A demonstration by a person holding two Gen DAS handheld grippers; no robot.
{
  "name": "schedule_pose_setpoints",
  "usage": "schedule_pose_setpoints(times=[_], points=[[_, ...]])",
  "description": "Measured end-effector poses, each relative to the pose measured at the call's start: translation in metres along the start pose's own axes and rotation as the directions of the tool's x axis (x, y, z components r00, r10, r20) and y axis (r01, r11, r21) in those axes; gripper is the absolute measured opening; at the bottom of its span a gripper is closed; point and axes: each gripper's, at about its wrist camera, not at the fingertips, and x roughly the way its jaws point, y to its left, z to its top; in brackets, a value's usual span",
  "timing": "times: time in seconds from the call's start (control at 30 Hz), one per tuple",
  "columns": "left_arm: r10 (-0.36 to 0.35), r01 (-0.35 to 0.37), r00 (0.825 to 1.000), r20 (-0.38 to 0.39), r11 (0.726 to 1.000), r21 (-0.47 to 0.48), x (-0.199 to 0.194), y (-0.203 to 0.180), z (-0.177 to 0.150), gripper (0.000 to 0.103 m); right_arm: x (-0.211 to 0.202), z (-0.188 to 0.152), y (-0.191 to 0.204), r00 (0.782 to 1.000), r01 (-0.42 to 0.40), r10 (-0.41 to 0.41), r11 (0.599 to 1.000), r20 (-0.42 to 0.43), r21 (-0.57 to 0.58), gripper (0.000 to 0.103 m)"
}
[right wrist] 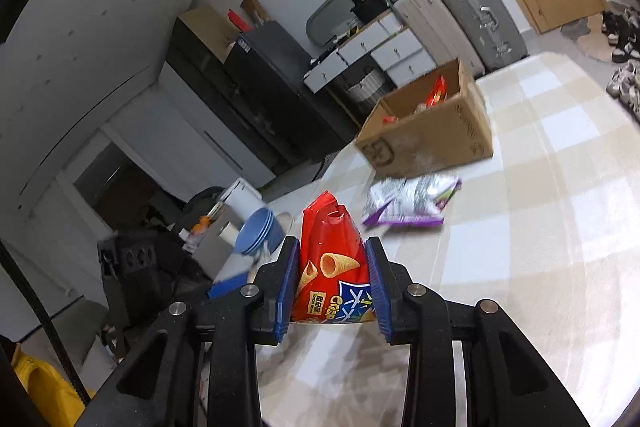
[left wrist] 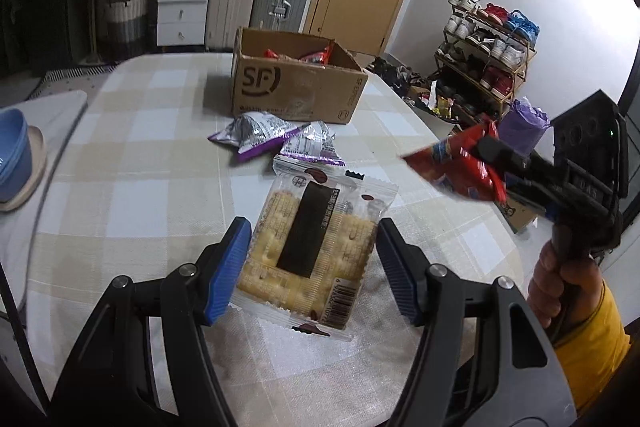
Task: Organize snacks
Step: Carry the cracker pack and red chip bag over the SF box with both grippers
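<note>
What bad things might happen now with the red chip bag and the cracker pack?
The right gripper pinches the red chip bag only by its lower part, so the puffy bag might slip out before it reaches the cardboard box. A tighter squeeze might crush the chips. The left gripper has the cracker pack between its fingers; the pack looks flat and stiff, so it may tilt or drop onto the table near the purple bags.

Your box (left wrist: 298, 87) sits far back on the table (left wrist: 132, 163), snacks inside. Two packets (left wrist: 276, 139) lie just before it, the cracker pack (left wrist: 316, 247) nearer you, bowls (left wrist: 14, 155) at the table's left edge.
</note>
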Motion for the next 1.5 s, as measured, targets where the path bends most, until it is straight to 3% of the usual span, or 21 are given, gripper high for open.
schedule_pose_setpoints(times=[0.27, 0.37, 0.57, 0.8, 1.17, 1.5], points=[[-0.005, 0.005, 1.0, 0.004, 1.0, -0.017, -0.02, 0.0, -0.005, 0.062, 0.005, -0.014, -0.009, 1.0, -0.009, 0.01, 0.998, -0.016, 0.056, 0.025], [-0.008, 0.008, 1.0, 0.001, 1.0, -0.021, -0.021, 0.002, -0.004, 0.062, 0.015, -0.014, -0.012, 0.999, 0.027, -0.026, 0.999, -0.039, 0.034, 0.023], [-0.002, 0.001, 1.0, -0.031, 0.999, -0.045, 0.001, 0.012, -0.004, 0.062, 0.04, -0.03, -0.042, 0.99, 0.088, -0.08, 0.994, -0.12, 0.065, 0.02], [-0.001, -0.003, 0.999, -0.054, 0.998, -0.065, 0.012, 0.02, -0.006, 0.062, 0.038, -0.023, -0.036, 0.993, 0.064, -0.061, 0.998, -0.097, 0.024, 0.017], [-0.001, 0.0, 0.999, -0.034, 1.0, -0.024, 0.016, 0.016, 0.024, 0.062, 0.027, 0.022, -0.015, 0.999, 0.021, -0.022, 1.0, -0.045, -0.02, 0.015], [-0.003, 0.003, 1.0, 0.012, 0.999, 0.032, 0.02, 0.014, 0.1, 0.062, 0.03, 0.115, 0.013, 1.0, 0.0, 0.001, 0.993, 0.013, -0.117, 0.015]])
